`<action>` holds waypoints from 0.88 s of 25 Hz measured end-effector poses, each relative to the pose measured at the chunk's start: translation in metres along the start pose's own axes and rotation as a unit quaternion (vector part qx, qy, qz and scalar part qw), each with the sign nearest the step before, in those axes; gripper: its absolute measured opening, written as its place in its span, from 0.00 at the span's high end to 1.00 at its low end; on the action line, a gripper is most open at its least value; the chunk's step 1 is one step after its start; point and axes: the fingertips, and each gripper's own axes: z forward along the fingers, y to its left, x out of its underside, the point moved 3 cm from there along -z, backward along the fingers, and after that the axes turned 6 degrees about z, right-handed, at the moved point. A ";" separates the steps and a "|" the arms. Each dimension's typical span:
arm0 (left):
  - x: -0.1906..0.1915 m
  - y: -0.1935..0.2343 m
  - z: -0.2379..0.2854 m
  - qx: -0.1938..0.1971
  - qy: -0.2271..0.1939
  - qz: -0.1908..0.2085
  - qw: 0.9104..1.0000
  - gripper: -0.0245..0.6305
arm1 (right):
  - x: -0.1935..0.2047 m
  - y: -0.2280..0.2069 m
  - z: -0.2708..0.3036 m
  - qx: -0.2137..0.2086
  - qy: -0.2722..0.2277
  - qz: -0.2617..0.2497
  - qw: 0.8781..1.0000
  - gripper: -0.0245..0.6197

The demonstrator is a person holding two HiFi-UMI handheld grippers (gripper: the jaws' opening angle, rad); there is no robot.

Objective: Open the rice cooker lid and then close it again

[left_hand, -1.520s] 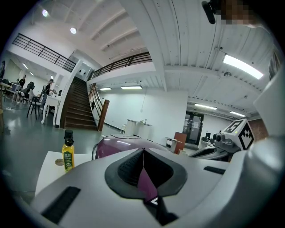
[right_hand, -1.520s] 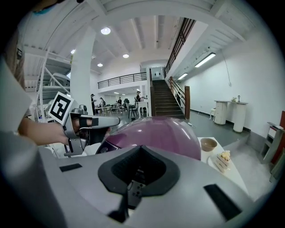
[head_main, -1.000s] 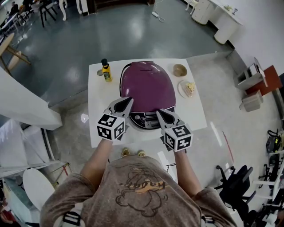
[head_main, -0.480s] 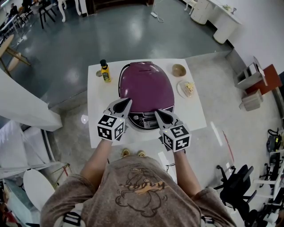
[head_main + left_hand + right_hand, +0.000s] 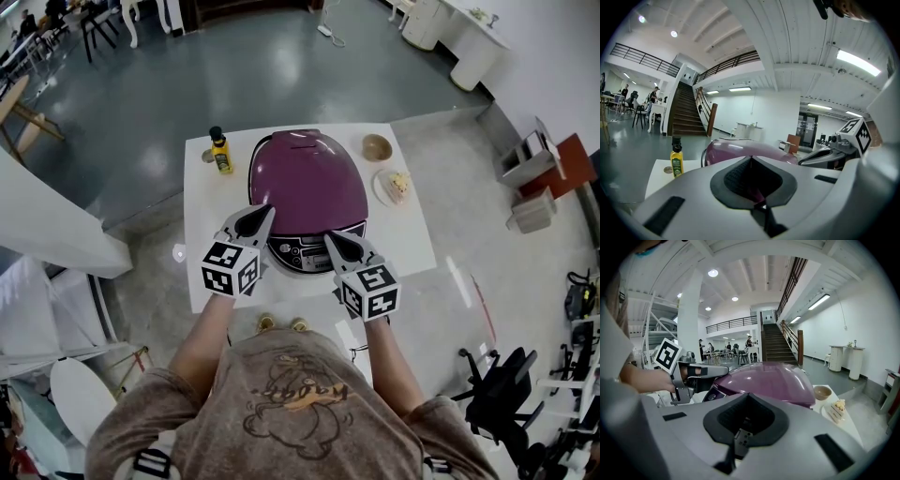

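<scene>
Holding one claw in each hand, I stand at the near side of the white counter (image 5: 412, 246) and look down on it. The rice cooker (image 5: 309, 187) sits in the middle of the counter, its purple lid (image 5: 314, 173) is down and closed, and its control panel (image 5: 298, 253) faces me.

My left claw (image 5: 267, 209) has both jaws pressed together with nothing between them. Its tip points at the front left edge of the lid, just beside it; I cannot tell if it touches. My right claw (image 5: 328, 235) also has its jaws together and is empty. Its tip is at the front right corner of the cooker, next to the control panel. The two claws are on both sides of the panel, apart from each other.

Behind the cooker on the left, a small yellow bottle (image 5: 221, 152) with a black cap stands upright. On the right side there is a brown bowl (image 5: 378, 147), and nearer to me a white plate (image 5: 382, 190) with a piece of cake (image 5: 402, 183) on it.
</scene>
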 end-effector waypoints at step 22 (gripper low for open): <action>-0.095 0.009 -0.007 0.046 -0.074 0.037 0.995 0.93 | -0.001 -0.001 -0.002 -0.005 -0.012 0.011 1.000 0.96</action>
